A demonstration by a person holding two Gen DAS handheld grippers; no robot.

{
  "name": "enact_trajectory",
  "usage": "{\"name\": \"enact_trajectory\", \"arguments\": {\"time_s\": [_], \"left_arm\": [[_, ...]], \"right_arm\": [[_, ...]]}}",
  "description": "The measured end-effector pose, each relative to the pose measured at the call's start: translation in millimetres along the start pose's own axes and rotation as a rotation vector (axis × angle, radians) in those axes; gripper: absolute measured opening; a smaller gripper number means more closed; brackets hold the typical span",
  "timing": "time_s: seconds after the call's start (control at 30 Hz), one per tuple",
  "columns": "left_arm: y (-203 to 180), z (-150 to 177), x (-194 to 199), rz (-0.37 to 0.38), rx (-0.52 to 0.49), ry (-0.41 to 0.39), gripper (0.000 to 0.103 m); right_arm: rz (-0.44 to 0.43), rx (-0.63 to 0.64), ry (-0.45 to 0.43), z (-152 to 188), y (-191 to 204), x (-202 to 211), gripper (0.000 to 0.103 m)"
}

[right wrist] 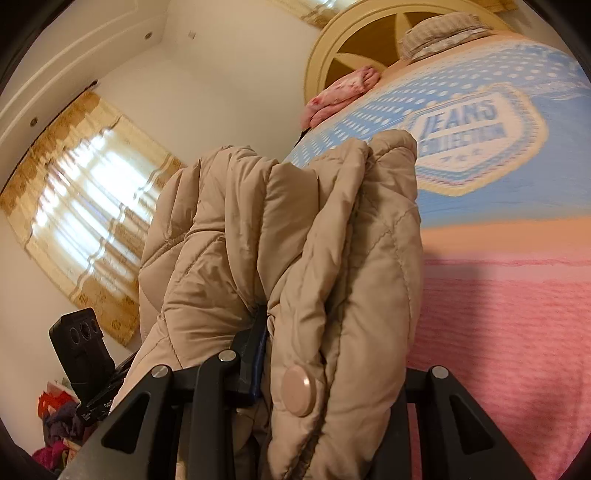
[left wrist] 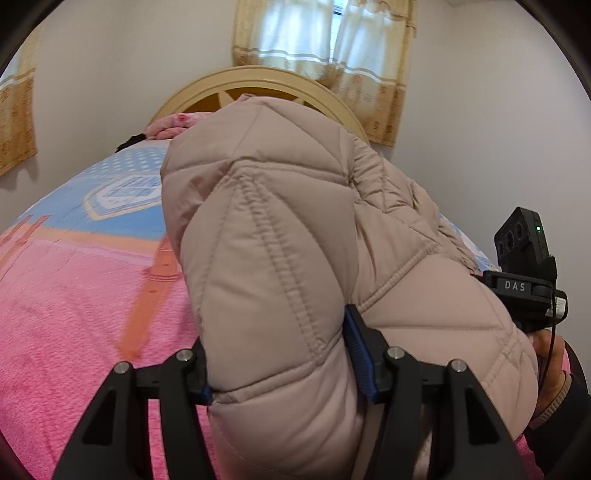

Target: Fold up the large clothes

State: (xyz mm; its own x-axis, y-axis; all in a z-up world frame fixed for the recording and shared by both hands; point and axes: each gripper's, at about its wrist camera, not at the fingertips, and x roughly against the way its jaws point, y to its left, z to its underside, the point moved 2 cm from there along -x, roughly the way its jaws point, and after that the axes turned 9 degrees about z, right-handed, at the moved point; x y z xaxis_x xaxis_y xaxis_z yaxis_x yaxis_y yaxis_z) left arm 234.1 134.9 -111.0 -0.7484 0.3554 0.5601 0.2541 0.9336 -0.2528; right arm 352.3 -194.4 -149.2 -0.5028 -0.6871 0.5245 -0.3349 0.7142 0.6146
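A beige quilted puffer jacket is lifted above the bed and fills the middle of both views. My left gripper is shut on a thick padded fold of it, blue pads pressing in from both sides. In the right wrist view my right gripper is shut on a bunched edge of the jacket beside a round snap button. Its left pad shows; the jacket hides the other. The two grippers are close together, and each shows in the other's view: the right, the left.
The bed's blanket is pink near me and blue with a "JEANS COLLECTION" badge farther off. A cream headboard, a pink folded cloth and a checked pillow lie at the far end. Curtained windows and a colourful clothes pile stand beyond.
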Motion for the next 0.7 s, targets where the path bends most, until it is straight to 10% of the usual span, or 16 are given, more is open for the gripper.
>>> {"name": "enact_trajectory", "arguments": {"time_s": [0.7], "left_arm": [[63, 22, 6, -0.114, 0.101, 0.003, 0.061]], "right_arm": [[-0.066, 0.04, 0.164, -4, 41, -107, 0.031]]}}
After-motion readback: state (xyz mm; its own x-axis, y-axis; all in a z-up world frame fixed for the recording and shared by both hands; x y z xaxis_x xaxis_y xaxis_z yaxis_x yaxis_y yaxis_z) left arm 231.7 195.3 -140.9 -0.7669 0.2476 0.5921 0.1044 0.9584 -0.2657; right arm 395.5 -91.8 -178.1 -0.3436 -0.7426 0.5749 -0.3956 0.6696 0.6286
